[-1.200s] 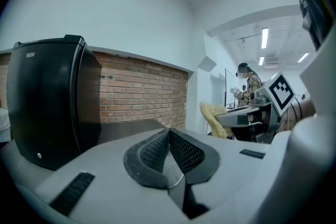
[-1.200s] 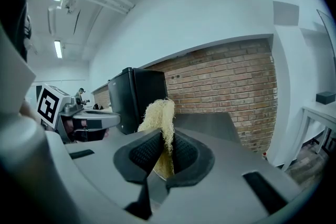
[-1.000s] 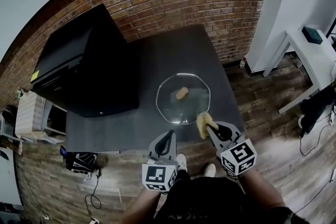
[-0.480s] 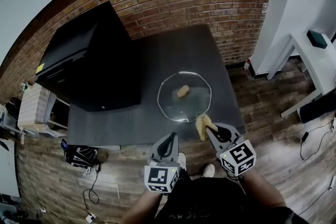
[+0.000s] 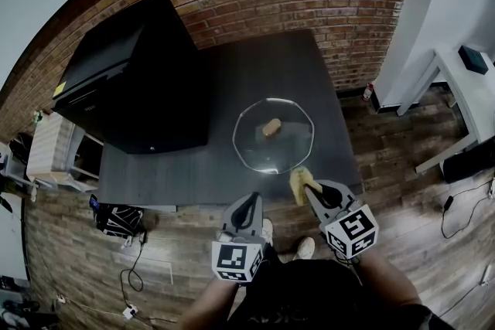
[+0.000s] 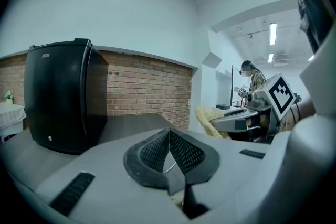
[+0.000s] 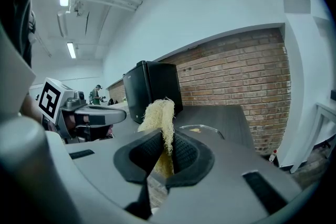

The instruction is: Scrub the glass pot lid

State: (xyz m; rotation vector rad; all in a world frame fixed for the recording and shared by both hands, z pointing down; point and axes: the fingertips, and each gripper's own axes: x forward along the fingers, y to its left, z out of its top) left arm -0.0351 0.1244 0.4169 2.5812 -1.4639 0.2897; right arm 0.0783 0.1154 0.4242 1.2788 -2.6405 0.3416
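- Right tongs [image 5: 306, 186]: I am pinching a yellow fibrous scrubber [image 5: 298, 183] between the jaws, and the tuft is standing up past the pads [image 7: 185, 153].
- Left tongs [image 5: 250, 201]: I am holding these pressed together with nothing between the jaws, and they are hanging low just beside the right pair, short of the table's [image 5: 255, 73] near edge.
- Glass pot lid [image 5: 274, 137]: it is lying flat on the dark table, ahead of both tongs and slightly toward the right pair, with its tan knob [image 5: 270, 127] pointing up.
- Change noted: a second ago I was touching the scrubber to the lid's near rim. Now I am drawing it back toward myself, and it is sitting just clear of the glass, over the table's near edge.
- Meaning for the task: I am judging this a lift-off between strokes or the end of a pass. Contact is broken, so no scrubbing is happening at this instant, and most of the lid is lying beyond the scrubber's reach.
- Left tongs, role: I am not steadying the lid, so it may slide under a firm stroke.
- Black fridge [image 5: 131, 89]: it is standing well ahead of the left tongs, clear of the work.
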